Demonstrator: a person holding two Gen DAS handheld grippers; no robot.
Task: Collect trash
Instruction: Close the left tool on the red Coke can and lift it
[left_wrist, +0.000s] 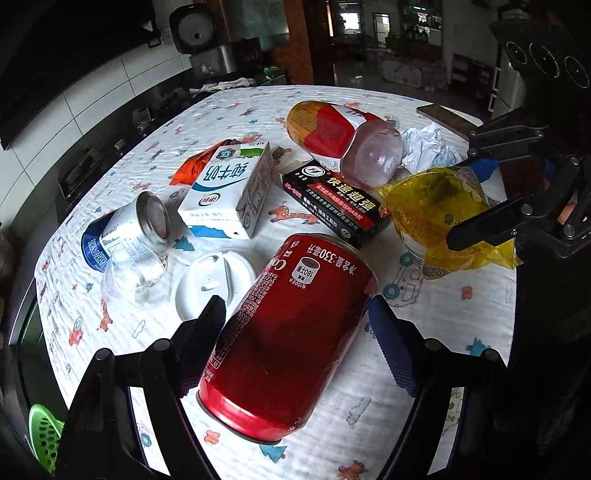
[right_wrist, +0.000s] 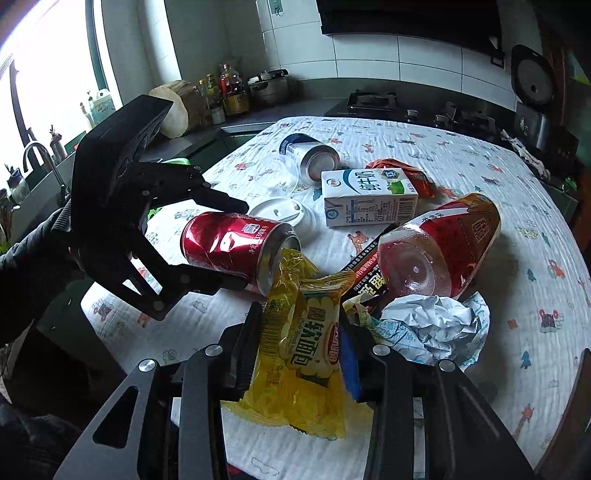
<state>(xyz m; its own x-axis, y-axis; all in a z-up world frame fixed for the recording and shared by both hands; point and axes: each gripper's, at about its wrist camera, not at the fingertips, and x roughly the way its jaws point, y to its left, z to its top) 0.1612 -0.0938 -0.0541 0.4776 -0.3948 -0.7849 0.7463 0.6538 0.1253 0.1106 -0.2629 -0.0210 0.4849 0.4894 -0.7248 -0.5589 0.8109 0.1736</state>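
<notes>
The left gripper (left_wrist: 297, 325) straddles the red can (left_wrist: 284, 332), jaws wide, pads not clearly touching. The right gripper (right_wrist: 301, 345) pinches the yellow wrapper (right_wrist: 306, 350) just beside the can's open end. Beyond the can lie a white lid (left_wrist: 214, 282), milk carton (left_wrist: 229, 192) and bottle (left_wrist: 343, 140); bare tablecloth (left_wrist: 461, 325) borders the can's right.

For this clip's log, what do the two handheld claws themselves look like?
Both are matte black angular linkage frames with silver pivot bolts. The left claw has one black ribbed pad and one blue. The right claw matches it, with a blue pad too. A dark sleeve covers the left arm.
</notes>
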